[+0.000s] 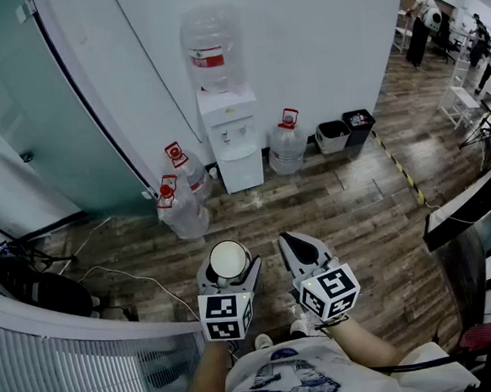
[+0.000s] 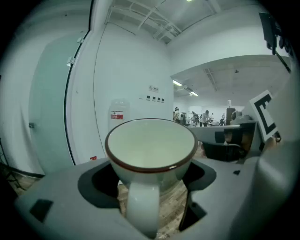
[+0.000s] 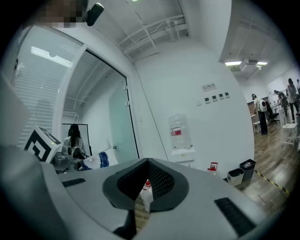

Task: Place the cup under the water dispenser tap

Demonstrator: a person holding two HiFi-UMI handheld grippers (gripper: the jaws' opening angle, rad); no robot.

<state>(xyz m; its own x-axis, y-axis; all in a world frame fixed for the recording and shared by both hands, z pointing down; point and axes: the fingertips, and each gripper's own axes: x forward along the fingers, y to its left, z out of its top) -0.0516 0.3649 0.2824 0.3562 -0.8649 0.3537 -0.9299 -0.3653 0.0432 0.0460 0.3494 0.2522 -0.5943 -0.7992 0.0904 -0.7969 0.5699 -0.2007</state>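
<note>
A white cup (image 1: 229, 261) with a dark red rim sits upright between the jaws of my left gripper (image 1: 231, 275), which is shut on it. The left gripper view shows the cup (image 2: 150, 145) empty, handle towards the camera, with my left gripper (image 2: 151, 180) clasping its sides. My right gripper (image 1: 294, 244) is held beside it, shut with nothing in it, and its jaws meet at the tip (image 3: 147, 162). The white water dispenser (image 1: 231, 137) with a bottle on top stands against the far wall, well ahead of both grippers; it also shows as the dispenser (image 3: 181, 140).
Three water bottles with red caps (image 1: 181, 206) (image 1: 188, 172) (image 1: 287, 148) stand on the wooden floor beside the dispenser. Two bins (image 1: 332, 135) (image 1: 358, 125) sit to its right. A glass door (image 1: 62, 121) is at the left, cables (image 1: 125, 278) lie nearby, and a desk (image 1: 470, 203) is at the right.
</note>
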